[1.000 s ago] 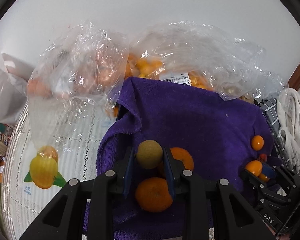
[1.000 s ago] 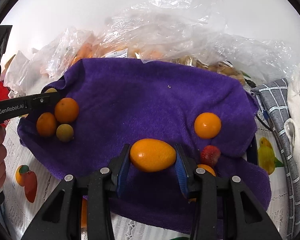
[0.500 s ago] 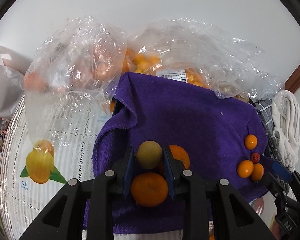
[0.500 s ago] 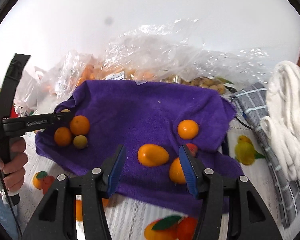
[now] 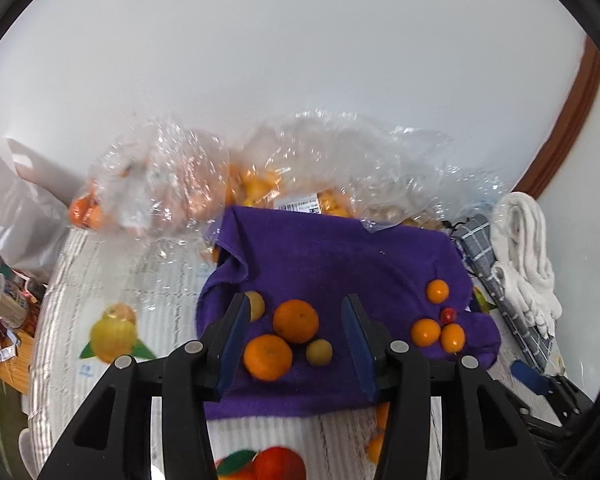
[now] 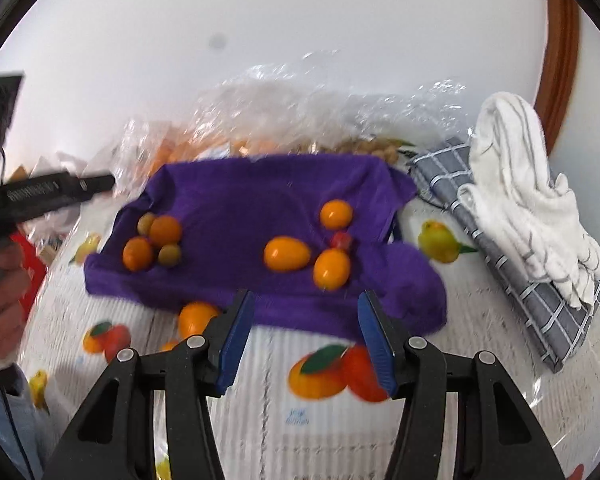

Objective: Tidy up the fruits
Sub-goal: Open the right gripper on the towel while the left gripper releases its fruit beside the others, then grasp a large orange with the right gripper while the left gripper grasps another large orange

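One blurred white label, print unreadable

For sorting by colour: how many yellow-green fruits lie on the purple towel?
2: far yellow-green fruit behind the big orange, near yellow-green fruit before it. None seems hidden.

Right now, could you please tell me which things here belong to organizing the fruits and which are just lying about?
Job:
- oranges
- kumquats
- small greenish fruits
- red fruit
- purple towel
- fruit bags

Lying about:
- checked cloth
- white towel
- printed tablecloth
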{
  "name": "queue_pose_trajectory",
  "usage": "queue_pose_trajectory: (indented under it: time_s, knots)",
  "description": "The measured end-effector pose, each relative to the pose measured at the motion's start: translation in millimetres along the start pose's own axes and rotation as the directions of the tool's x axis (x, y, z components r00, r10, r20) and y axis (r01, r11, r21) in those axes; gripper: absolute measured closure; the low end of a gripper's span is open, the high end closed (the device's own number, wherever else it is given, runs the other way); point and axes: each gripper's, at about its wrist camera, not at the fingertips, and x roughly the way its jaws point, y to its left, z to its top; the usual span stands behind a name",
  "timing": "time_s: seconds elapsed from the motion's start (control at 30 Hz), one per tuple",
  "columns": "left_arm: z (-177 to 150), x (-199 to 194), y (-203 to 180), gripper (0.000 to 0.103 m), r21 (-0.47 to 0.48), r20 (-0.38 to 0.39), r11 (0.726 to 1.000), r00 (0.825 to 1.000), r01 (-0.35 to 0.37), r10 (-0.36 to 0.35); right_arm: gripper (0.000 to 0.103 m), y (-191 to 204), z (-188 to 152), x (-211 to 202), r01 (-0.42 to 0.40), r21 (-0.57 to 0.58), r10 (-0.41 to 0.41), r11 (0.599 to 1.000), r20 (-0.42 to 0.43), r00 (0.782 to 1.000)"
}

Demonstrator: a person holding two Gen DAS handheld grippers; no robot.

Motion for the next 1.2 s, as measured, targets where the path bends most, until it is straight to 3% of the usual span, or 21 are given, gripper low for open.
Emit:
queue_pose_trajectory:
  time_s: [0.17, 0.33, 0.47, 0.63, 0.77, 0.87, 1.0, 1.2]
  knots:
    - [-30, -19, 17, 0.058, 0.018, 0.009, 0.998, 0.998, -0.059, 0.059, 0.055, 23, -18, 6, -0.055, -0.047, 0.054, 0.997, -0.013, 0.998]
    - [-72, -24, 41, 0.058, 0.027, -0.026, 0.993, 0.993, -0.115, 0.116, 0.054, 45, -25, 24, -0.155, -0.046, 0.153, 0.987, -0.052, 0.987]
    - [-104, -24, 55, 0.058, 0.046, -0.053, 0.988, 0.987, -0.147, 0.15, 0.054, 60, -22, 43, -0.185, -0.048, 0.181, 0.981, -0.089, 0.979]
    - [-126, -20, 75, 0.058, -0.031, -0.079, 0.988, 0.986, -0.152, 0.149, 0.054, 68, -19, 67, -0.168, -0.018, 0.165, 0.986, -0.128, 0.978]
    - [-135, -19, 83, 0.058, -0.074, -0.088, 0.99, 0.99, -0.116, 0.109, 0.054, 71, -20, 76, -0.164, -0.004, 0.162, 0.986, -0.129, 0.978]
    - [-138, -16, 84, 0.058, -0.08, -0.091, 0.99, 0.99, -0.117, 0.11, 0.062, 71, -19, 73, -0.151, -0.02, 0.148, 0.988, -0.111, 0.983]
    - [-140, -16, 81, 0.058, -0.066, -0.085, 0.99, 0.989, -0.124, 0.119, 0.062, 64, -20, 59, -0.165, -0.013, 0.163, 0.986, -0.085, 0.983]
    - [-144, -18, 83, 0.058, -0.075, -0.079, 0.99, 0.99, -0.123, 0.117, 0.062, 35, -33, 19, -0.075, -0.052, 0.075, 0.996, -0.002, 0.997]
